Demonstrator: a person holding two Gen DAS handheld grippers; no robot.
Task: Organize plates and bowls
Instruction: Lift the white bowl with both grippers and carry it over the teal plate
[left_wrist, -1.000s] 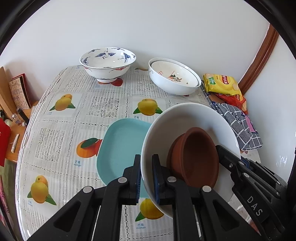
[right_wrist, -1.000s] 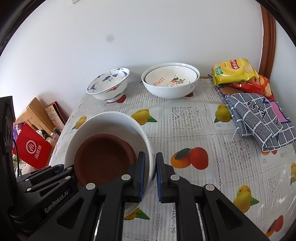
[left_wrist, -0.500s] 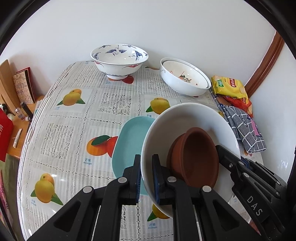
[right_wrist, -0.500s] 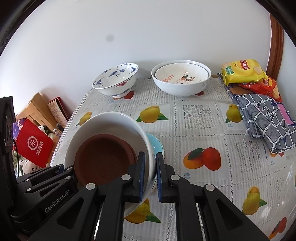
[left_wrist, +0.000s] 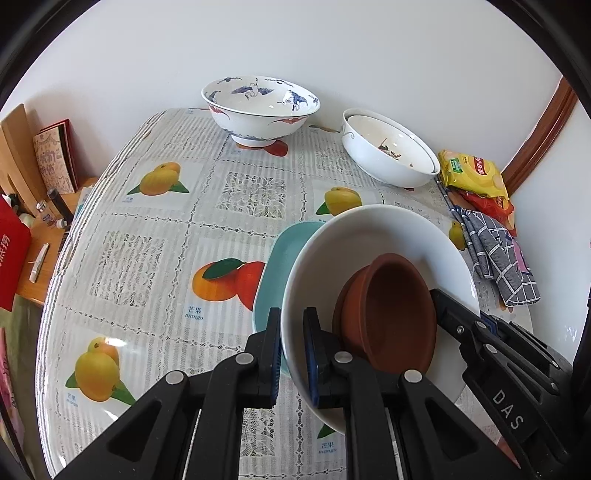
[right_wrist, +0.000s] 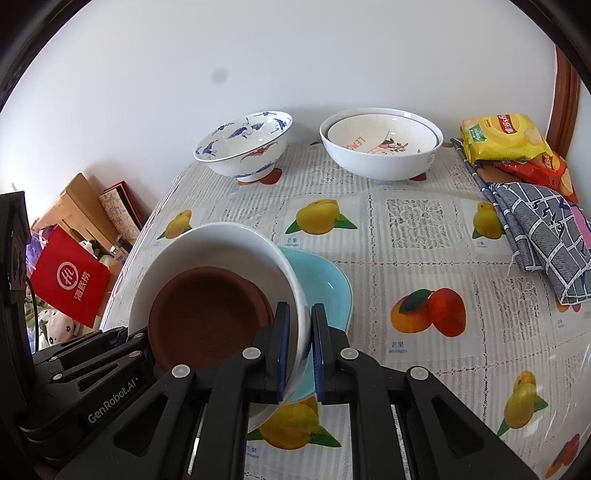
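So both grippers have the big white bowl (left_wrist: 373, 236) between them, the left gripper (left_wrist: 291, 354) pinched on the rim at one side and the right gripper (right_wrist: 299, 350) pinched on the opposite rim, each with 1 finger inside and 1 outside the wall. There's a brown dish (left_wrist: 391, 314) riding loose inside it, looks like 2 nested brown ones but I can't be sure. What's changed over the last second: the whole thing has travelled across the table. A second ago the teal plate (right_wrist: 321, 284) was mostly out in the open to one side in the left view and not visible at all from the right wrist; now the white bowl hangs right over it, covering a good chunk, and the far bowls look nearer too. So my guess is they're lining up to set the white bowl down onto the teal plate and make 1 stack. It's held off the plate and tipped, so it'll want levelling first or the brown dish may slide. The blue-patterned bowl (left_wrist: 260, 107) and the nested white pair (right_wrist: 380, 147) sit untouched by the wall on the fruit tablecloth (left_wrist: 147, 258), snack bags (right_wrist: 502, 140) and a checked cloth (right_wrist: 535, 229) off to the side.
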